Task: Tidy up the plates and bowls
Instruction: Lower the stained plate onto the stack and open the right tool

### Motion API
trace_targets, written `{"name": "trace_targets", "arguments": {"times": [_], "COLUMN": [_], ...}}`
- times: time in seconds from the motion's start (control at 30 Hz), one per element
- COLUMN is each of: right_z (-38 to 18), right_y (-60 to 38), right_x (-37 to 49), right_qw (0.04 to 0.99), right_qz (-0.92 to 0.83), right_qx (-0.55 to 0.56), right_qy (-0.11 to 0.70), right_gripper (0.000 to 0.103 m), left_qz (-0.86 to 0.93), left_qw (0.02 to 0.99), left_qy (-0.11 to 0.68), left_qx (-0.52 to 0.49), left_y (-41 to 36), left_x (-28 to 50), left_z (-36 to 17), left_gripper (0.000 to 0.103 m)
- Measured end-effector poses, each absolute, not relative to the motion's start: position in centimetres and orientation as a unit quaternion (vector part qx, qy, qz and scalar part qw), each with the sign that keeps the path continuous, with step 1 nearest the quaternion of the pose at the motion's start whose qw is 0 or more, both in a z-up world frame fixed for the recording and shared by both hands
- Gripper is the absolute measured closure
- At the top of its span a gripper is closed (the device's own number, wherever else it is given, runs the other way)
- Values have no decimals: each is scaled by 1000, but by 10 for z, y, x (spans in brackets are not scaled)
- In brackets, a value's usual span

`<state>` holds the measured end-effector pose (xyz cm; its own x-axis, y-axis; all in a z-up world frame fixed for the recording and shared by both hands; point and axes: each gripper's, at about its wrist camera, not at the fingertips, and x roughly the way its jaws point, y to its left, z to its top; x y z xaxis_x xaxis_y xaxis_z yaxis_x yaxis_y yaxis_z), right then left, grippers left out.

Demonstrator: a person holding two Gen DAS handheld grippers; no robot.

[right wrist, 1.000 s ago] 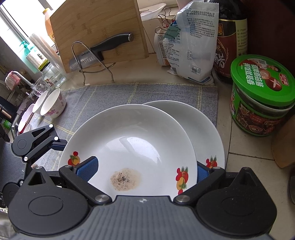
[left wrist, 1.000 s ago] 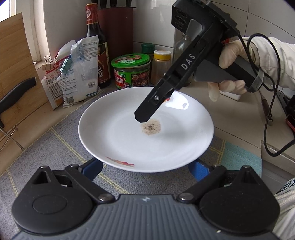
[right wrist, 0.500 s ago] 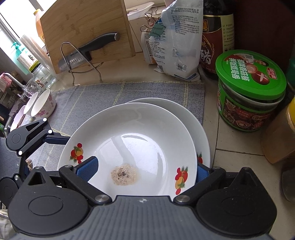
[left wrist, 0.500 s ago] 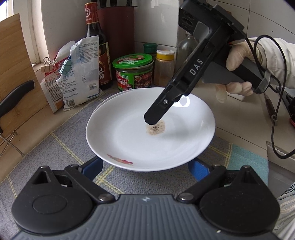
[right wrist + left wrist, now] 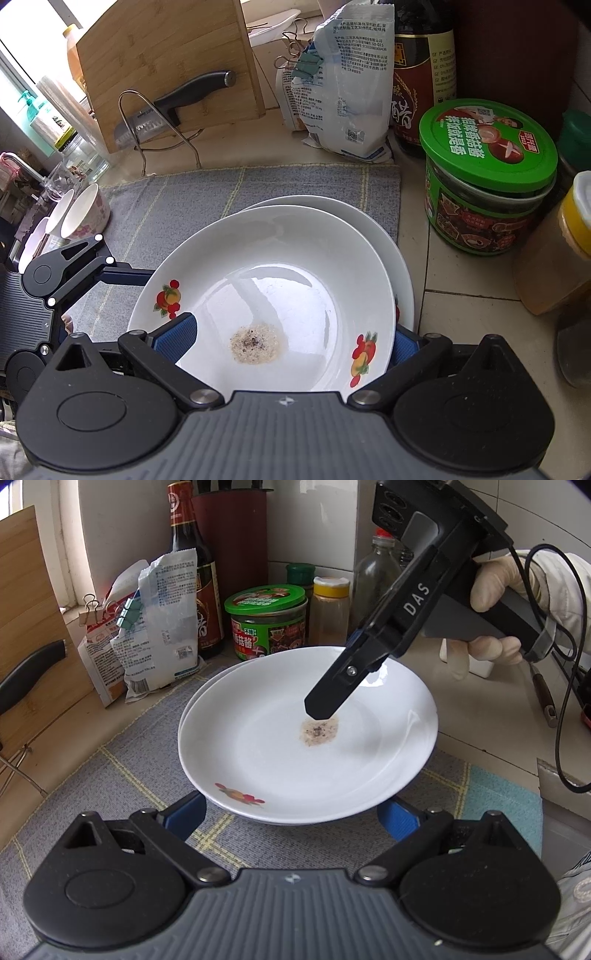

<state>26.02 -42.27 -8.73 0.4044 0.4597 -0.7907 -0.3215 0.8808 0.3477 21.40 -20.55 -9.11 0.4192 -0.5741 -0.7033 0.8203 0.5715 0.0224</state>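
Two white plates sit stacked at the back right corner of the grey mat, the upper plate shifted off the lower plate, whose far and right rim shows as a crescent. The upper plate carries a small speckled residue patch near its middle and fruit prints on its rim.

Right gripper: blue pads to either side of the upper plate's near rim, one finger over the inside. Whether it pinches the rim or merely straddles it I cannot tell. A gloved hand holds its handle.

Left gripper: jaws spread wide, blue pads flanking the plates' near edge, just short of it.

Edges: the lower plate's rim overhangs the mat's right edge onto the tiled counter. The green-lidded jar stands near that rim, with a yellow-capped spice jar beside it. Behind the mat, along the counter's back: a white bag, a dark sauce bottle, a cutting board with a knife in a wire rack.

Open room: the mat's left and middle stretch lies bare. Small bowls cluster at its far left edge
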Motion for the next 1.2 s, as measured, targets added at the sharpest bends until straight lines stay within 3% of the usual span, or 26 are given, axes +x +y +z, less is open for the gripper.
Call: {"name": "trace_targets", "arguments": {"times": [1.2], "right_z": [-75], "right_y": [-408], "right_x": [236], "right_qw": [850], "right_qz": [173], "right_qx": [3], "right_qy": [498], "right_gripper": [0], "left_qz": [-439], "left_qw": [827], "left_qy": [295], "left_qx": [193], "left_y": [-211], "left_x": [206], "left_z": [-91], "left_gripper": [5]}}
